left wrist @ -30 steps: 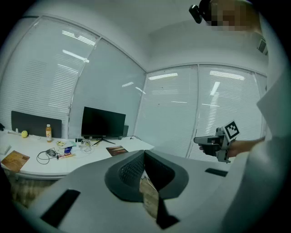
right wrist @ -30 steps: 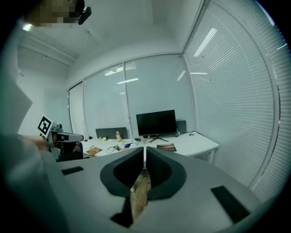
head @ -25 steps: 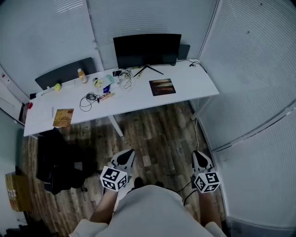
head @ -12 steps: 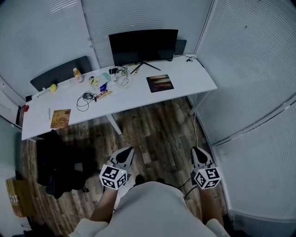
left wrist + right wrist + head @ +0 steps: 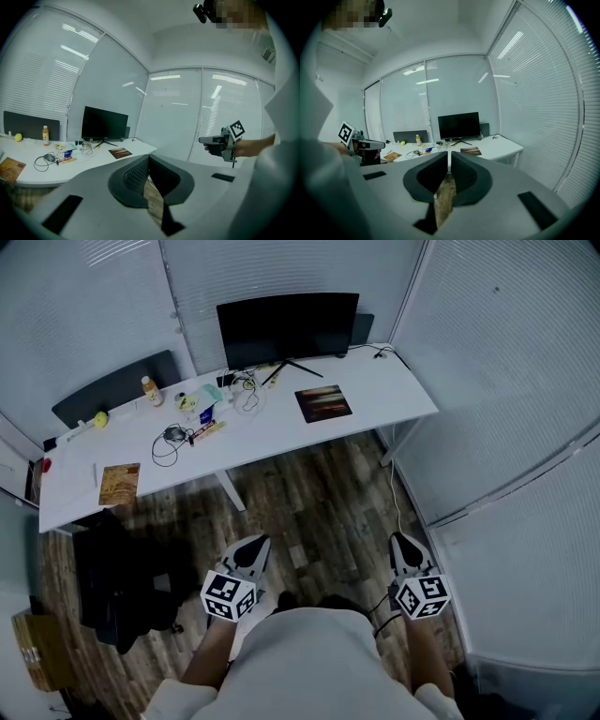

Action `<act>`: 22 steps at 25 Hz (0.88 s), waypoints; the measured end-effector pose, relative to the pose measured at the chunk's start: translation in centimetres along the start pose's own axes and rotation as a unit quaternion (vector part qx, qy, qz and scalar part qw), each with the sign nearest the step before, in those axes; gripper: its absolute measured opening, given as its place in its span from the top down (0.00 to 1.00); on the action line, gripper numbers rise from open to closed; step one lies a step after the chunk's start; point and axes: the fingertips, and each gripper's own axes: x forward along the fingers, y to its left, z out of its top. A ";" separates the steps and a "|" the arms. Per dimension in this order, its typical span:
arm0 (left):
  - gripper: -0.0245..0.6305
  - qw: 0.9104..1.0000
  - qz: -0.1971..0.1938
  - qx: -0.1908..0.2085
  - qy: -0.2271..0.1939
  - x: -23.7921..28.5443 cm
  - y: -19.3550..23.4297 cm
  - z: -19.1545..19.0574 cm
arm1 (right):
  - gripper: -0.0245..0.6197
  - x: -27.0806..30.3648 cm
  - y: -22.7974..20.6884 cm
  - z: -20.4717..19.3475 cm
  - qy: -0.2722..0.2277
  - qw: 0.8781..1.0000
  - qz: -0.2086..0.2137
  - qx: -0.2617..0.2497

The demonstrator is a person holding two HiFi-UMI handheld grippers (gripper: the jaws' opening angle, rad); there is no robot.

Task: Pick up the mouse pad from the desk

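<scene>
pad [image 5: 323, 402] flat on desk [image 5: 394, 395], toward its right front edge, before monitor [image 5: 286, 329] | cables [image 5: 176, 437], bottle [image 5: 147, 390], book [image 5: 118, 484] well left | my left gripper [image 5: 254, 544], right gripper [image 5: 401, 542]: fingers together, empty, over floor [image 5: 314, 507], well short of desk

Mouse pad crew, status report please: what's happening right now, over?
Left gripper and right gripper both shut, empty, short of the desk. Mouse pad flat on desk before monitor, untouched. Only wood floor between.
</scene>
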 end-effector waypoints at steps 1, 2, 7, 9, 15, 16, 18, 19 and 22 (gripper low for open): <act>0.94 1.000 -0.001 0.000 0.001 -0.2 0.3 -0.1 | 0.90 0.1 0.3 -0.1 0.000 1.000 -0.001 0.001; 0.94 1.000 -0.002 0.000 0.003 -0.3 0.6 -0.2 | 0.90 0.3 0.6 -0.2 0.000 1.000 -0.002 0.002; 0.94 1.000 -0.003 -0.002 0.006 -0.8 1.9 -0.4 | 0.90 0.9 1.8 -0.6 0.007 1.000 -0.003 0.002; 0.94 1.000 -0.002 -0.003 0.004 -0.9 2.4 -0.2 | 0.90 1.1 2.0 -0.8 0.009 1.000 -0.006 0.003; 0.94 1.000 0.000 -0.005 0.002 -0.4 3.2 0.0 | 0.90 2.3 1.9 -0.7 0.013 1.000 -0.004 0.003; 0.94 1.000 0.001 -0.006 0.003 -0.3 3.4 -0.1 | 0.90 2.5 1.9 -0.7 0.014 1.000 -0.003 0.002; 0.94 1.000 0.004 -0.007 0.005 0.1 3.7 -0.1 | 0.90 3.1 1.7 -0.7 0.017 1.000 0.000 0.001; 0.94 1.000 0.006 -0.008 0.006 0.3 3.8 0.0 | 0.90 3.4 1.6 -0.7 0.018 1.000 0.001 0.001; 0.94 1.000 0.010 -0.010 0.007 1.3 4.1 0.1 | 0.90 4.6 0.6 -0.6 0.021 1.000 0.004 0.004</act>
